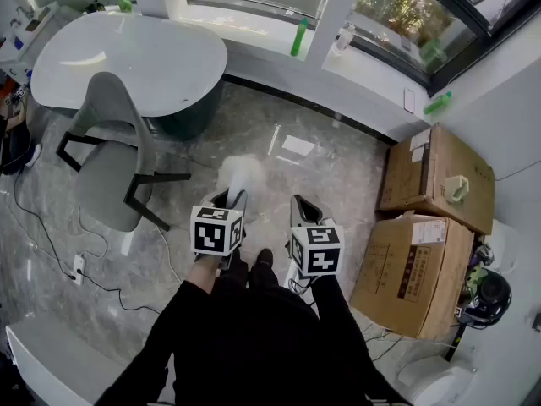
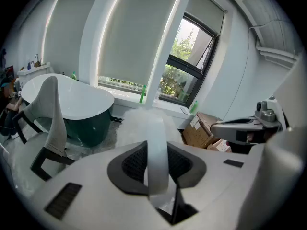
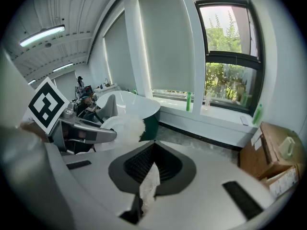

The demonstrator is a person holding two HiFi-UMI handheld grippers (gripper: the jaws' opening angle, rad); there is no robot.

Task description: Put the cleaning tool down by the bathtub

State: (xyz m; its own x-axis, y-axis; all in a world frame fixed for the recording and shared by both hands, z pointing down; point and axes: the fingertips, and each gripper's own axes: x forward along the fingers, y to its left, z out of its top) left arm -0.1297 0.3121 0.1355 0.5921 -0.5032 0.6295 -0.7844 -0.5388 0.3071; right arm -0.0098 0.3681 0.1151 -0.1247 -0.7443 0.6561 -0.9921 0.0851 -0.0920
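Cleaning tool (image 2: 157, 138) points lengthwise forward, clamped in left gripper (image 2: 158, 172); right gripper (image 3: 148, 170) fingers (image 3: 169, 164) pinch white tissue (image 3: 149, 185).

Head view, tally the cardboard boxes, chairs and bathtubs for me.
Boxes: 2
Chair: 1
Bathtub: 1
Total: 4
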